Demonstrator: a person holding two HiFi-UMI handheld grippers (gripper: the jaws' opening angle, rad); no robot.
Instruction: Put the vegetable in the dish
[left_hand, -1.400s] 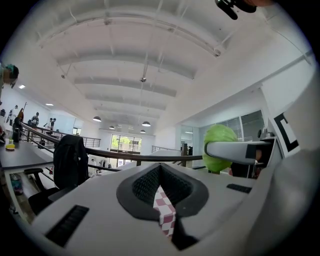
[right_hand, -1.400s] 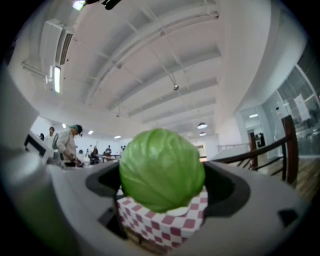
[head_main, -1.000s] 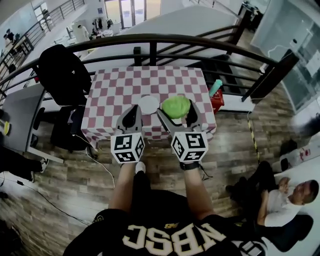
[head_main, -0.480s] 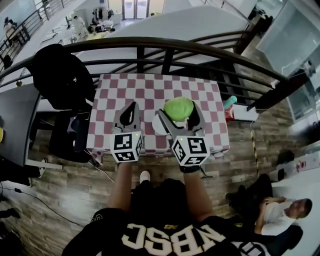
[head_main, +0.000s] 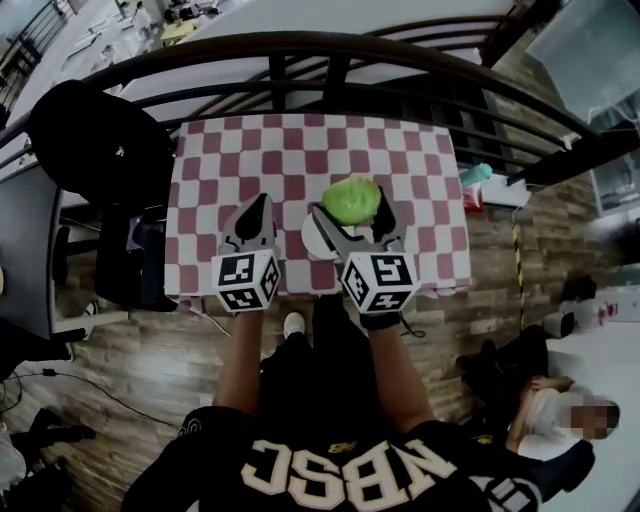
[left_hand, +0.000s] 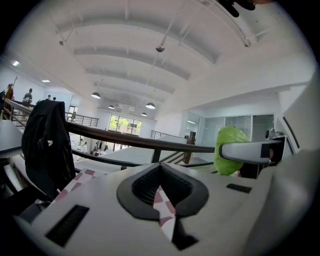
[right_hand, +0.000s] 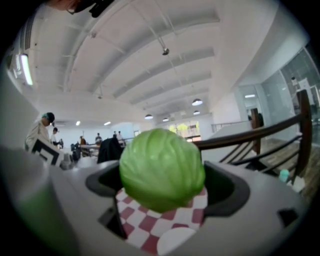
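Observation:
In the head view, a round green cabbage (head_main: 350, 199) hangs over the red-and-white checked table (head_main: 300, 150), and my right gripper (head_main: 352, 206) is shut on it. The white dish (head_main: 311, 238) lies just below and left of the cabbage, partly hidden by the right gripper's finger. The right gripper view shows the cabbage (right_hand: 162, 170) filling the jaws, with the dish (right_hand: 175, 243) beneath. My left gripper (head_main: 256, 208) hovers left of the dish, jaws together and holding nothing. From the left gripper view, the left gripper (left_hand: 160, 184) points at the cloth and the cabbage (left_hand: 228, 150) shows at the right.
A dark railing (head_main: 300, 50) runs behind the table. A black jacket (head_main: 95, 140) hangs over a chair at the left. A red box with a teal object (head_main: 475, 182) sits off the table's right side. A person (head_main: 545, 415) sits on the floor at lower right.
The head view has tilted down, so the table sits lower. The right gripper with the cabbage now overlaps the dish, which earlier lay between the two grippers. The left gripper stays shut.

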